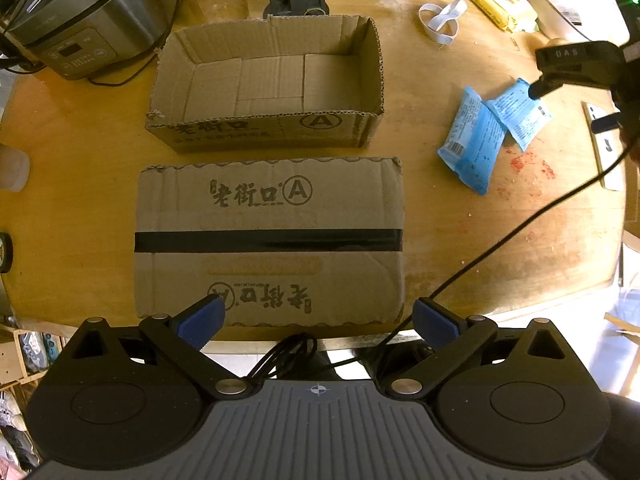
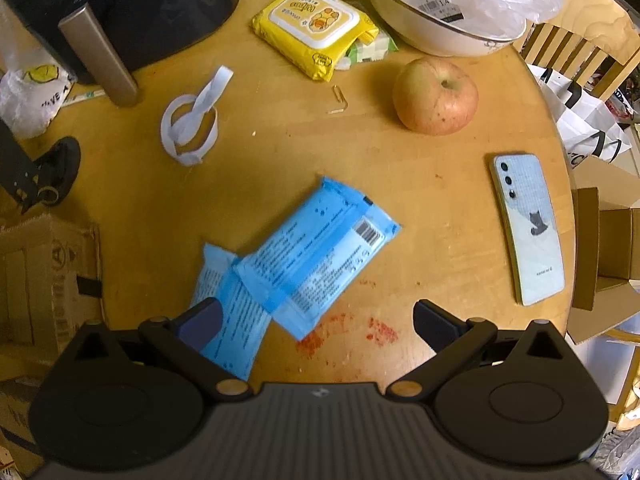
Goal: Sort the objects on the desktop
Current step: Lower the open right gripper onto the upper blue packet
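A round wooden table (image 1: 460,240) with a worn yellowish top carries the whole scene; red smears (image 2: 348,332) stain it close to the two blue packets (image 2: 304,256), which lie overlapping, one across the other. The right gripper (image 2: 316,320) hovers just over them with its jaws spread wide, empty, the left finger above the lower packet. The left gripper (image 1: 318,320) sits wide apart too, holding nothing, at the near edge of the table over a closed cardboard box (image 1: 268,240) sealed with black tape. Just beyond that box stands an open cardboard box (image 1: 272,88), bare inside. To its left is a steel cooker (image 1: 84,16). Farther right on the table lie a loop of white strap (image 2: 192,124), a yellow wipes pack (image 2: 316,28), an apple (image 2: 436,96), a pale blue phone (image 2: 528,232) face down near the rim, and a white bowl (image 2: 440,32) with a plastic bag in it. Past the table's edge show a wooden chair back (image 2: 580,52) and paper bags
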The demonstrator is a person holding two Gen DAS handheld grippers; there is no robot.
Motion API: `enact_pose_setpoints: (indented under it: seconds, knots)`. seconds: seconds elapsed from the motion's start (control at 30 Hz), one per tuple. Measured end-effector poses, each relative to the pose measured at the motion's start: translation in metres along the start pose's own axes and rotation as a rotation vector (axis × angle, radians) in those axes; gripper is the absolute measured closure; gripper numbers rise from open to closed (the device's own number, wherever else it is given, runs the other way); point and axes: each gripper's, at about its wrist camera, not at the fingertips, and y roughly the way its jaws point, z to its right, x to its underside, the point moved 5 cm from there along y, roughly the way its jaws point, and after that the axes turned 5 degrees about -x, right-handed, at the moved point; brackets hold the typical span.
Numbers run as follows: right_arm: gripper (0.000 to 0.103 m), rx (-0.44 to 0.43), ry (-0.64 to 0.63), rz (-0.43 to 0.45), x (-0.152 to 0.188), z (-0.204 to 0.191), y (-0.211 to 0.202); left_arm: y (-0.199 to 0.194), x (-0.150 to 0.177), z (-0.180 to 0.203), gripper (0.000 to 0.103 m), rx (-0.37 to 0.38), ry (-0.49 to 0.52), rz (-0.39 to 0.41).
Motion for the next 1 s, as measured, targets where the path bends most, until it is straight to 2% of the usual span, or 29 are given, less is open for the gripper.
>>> enact_pose_setpoints:
  seconds: [0.63,1.0]
  knots:
    - [0.000,0.020,0.061,-0.011,-0.046,0.005,0.022,0.002,0.000,-0.007,0.000,-0.003,-0.010,-0.008]
    - [0.000,0.022,0.094,-0.027,-0.053,0.006,0.034,0.002,0.000,-0.011,0.000,-0.004,-0.014,-0.011]
